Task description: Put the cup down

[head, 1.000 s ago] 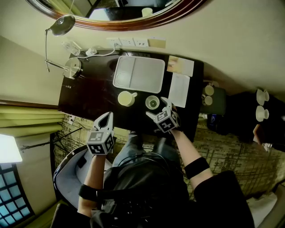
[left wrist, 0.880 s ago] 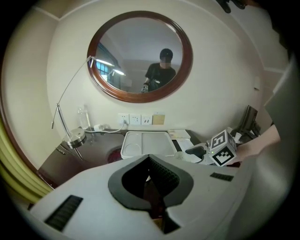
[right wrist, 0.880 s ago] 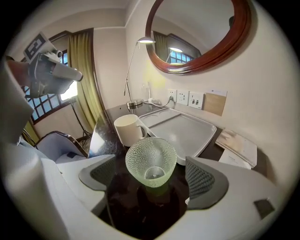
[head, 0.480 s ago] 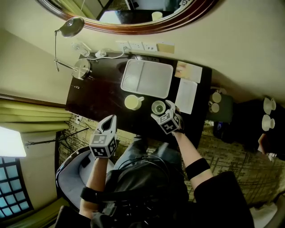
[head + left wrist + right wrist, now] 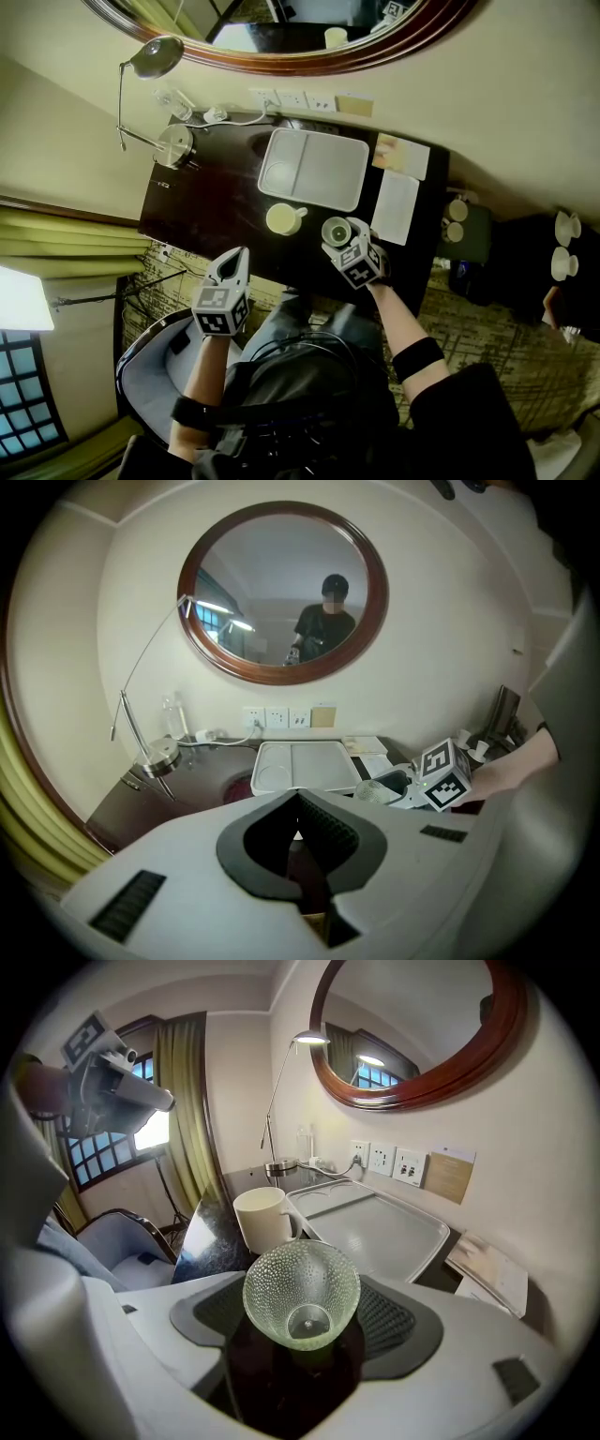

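Hidden / unclear: in the head view the right gripper (image 5: 345,236) covers the 3 and 6 o'clock sides of the glass cup (image 5: 302,1293). In the right gripper view the gripper's own body cuts off the cup's foot, so I cannot confirm that the foot touches the table (image 5: 202,211). In the left gripper view that gripper's body fills the lower half, and the table's near edge is not visible.

Claws: the right jaws have just been closing with the cup between them, and the pads lie against its sides. The left gripper (image 5: 232,256) has its jaws pressed together and empty, held off the table's 6 o'clock edge.

Edges / room: the cup is close to the near edge.
- White mug (image 5: 281,219): at the cup's 9 o'clock, near but apart.
- Tray (image 5: 314,169): at 11–12 o'clock.
- Paper sheet (image 5: 395,208): just beside, at 2 o'clock.
- Bare dark tabletop: from the mug's 9 o'clock out to the lamp (image 5: 174,146) base.
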Available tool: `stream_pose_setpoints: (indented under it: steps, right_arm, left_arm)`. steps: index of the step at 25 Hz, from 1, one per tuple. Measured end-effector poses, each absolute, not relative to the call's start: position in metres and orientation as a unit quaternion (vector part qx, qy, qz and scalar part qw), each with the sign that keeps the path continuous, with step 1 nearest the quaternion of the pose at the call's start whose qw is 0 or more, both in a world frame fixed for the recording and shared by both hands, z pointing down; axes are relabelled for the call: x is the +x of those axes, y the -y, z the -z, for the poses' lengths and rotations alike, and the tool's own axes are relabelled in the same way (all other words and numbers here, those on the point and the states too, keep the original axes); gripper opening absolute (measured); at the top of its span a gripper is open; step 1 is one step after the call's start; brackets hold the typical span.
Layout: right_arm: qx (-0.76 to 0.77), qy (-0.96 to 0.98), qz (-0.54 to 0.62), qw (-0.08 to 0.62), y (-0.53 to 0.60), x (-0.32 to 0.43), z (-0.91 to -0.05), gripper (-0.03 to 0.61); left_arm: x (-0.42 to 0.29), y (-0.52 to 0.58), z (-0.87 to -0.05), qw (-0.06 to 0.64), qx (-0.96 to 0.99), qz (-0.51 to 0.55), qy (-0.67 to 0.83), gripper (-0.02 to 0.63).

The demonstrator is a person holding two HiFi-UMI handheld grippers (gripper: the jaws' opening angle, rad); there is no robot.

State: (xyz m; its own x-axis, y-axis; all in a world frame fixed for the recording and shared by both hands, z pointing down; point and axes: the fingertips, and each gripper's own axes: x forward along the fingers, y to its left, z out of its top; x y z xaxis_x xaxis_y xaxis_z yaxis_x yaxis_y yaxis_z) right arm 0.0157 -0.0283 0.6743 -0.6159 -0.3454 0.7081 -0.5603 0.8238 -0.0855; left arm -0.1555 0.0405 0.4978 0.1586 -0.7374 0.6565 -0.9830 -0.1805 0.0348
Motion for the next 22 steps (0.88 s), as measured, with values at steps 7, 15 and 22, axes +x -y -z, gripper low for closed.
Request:
stream_pose_setpoints:
  steps: [7,15,22]
  right_arm:
    - [0.260,0.890,-0.145,0.346,0.038,0.010,-0.653,0.383]
    - [0.285,0.886,-0.152,0.333,0.064,0.014,-0.616,0.383]
    - [0.298,0.887,-0.152,0.319,0.095,0.007,-0.592,0.383]
  left_arm:
    - [-0.163,-0.039,-0.502,0.251,0.726,-0.249,0.589,0.004]
    - [-0.170,-0.025,-0.511,0.260,0.737,-0.230,0.580,0.004]
    - [-0.175,0.001,-0.517,0.259,0.752,-0.222,0.564,0.004]
